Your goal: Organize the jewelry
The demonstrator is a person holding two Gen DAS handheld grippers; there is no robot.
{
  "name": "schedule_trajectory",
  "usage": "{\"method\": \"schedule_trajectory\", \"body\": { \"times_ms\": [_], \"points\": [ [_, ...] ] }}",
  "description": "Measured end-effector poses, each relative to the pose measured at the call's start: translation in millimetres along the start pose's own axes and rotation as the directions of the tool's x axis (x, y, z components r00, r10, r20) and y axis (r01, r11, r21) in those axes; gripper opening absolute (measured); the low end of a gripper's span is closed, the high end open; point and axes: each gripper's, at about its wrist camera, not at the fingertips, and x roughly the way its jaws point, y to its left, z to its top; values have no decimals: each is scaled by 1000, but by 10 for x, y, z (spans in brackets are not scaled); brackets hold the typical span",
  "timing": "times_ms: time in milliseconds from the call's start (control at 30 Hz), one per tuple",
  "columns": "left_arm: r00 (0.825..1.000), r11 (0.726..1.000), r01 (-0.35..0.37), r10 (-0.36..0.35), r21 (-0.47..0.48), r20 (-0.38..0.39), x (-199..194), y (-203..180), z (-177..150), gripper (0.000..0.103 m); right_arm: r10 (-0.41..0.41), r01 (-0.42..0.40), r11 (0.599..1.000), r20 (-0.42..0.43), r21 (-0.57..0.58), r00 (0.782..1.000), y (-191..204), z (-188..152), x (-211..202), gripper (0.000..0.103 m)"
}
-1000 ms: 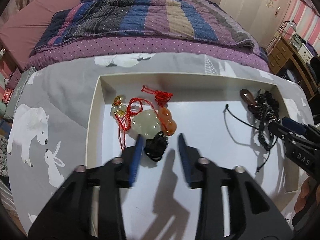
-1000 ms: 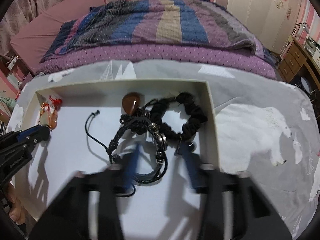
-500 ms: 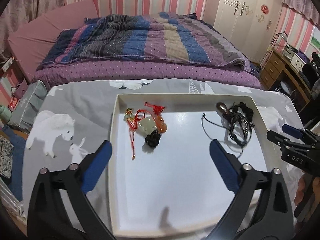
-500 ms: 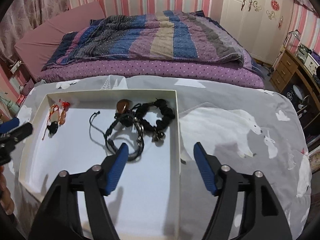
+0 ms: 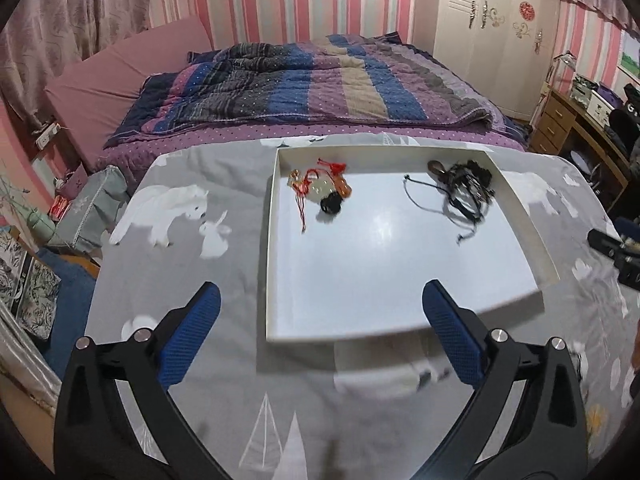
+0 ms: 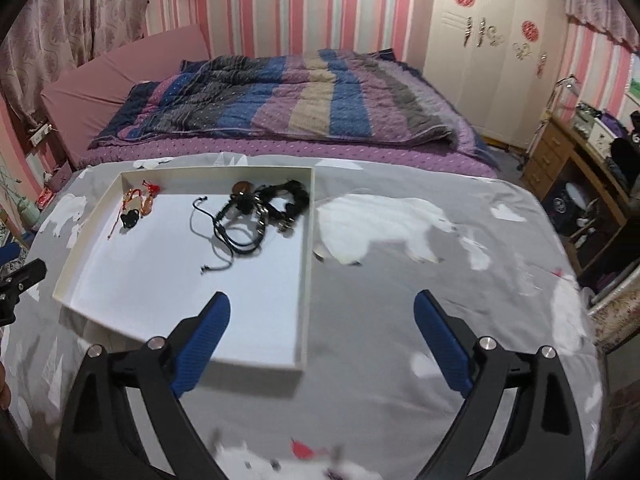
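Two jewelry clusters lie in the white tray: a red-corded pendant bundle near its far left corner and a tangle of black bracelets near its far right corner, well apart. The tray rests on a grey polar-bear cloth. The left gripper and right gripper hover at the tray's near end, jaws spread wide, holding nothing.

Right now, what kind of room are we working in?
Most likely a bedroom: a bed with a striped quilt fills the background, a white wardrobe stands by the pink-striped wall, and the jewelry tray sits on a polar-bear-print sheet.
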Motion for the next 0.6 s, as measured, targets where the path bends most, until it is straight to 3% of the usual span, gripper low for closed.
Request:
{"method": "schedule_trajectory", "body": {
  "times_ms": [233,400,600],
  "points": [
    [1000,1000,9,-9,12,0,-305,-31,-417,100,-25,23,997,26,79,999,-335,-388,-387,100],
    [1000,1000,11,-11,-17,-22,-423,37,-680,100,-89,89,995,11,39,996,-324,-661,-463,100],
    [1000,999,5,-5,-34,-22,-584,137,-960,100,-10,13,996,-35,88,999,-337,-1011,-553,100]
  ]
}}
